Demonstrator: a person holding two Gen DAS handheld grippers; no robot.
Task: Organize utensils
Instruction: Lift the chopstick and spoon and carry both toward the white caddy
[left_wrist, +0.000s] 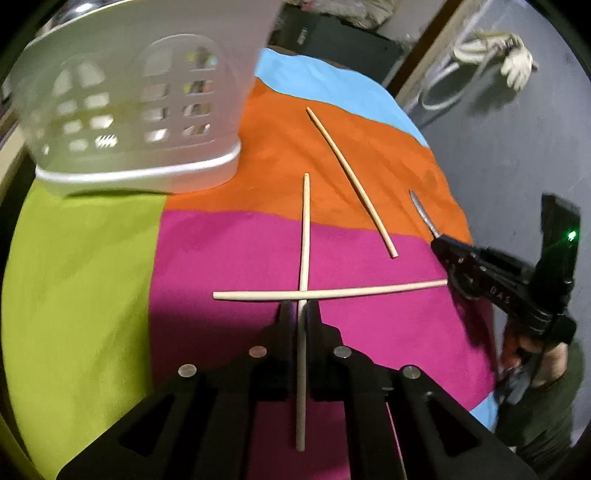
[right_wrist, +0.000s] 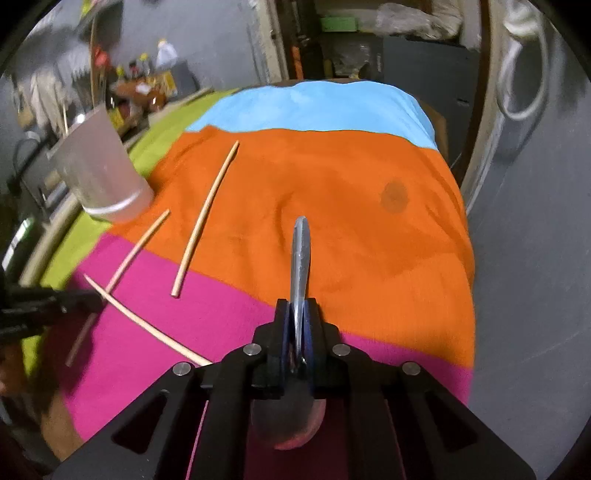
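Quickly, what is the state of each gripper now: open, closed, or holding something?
Left gripper: closed on a wooden chopstick.
Right gripper: closed on a metal spoon, handle pointing forward.

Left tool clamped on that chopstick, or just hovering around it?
Touching. The left wrist view shows the left tool closed on the chopstick, whose shaft runs between the pads with no gap on either side.

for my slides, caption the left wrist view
Left gripper clamps one chopstick near a white basket.
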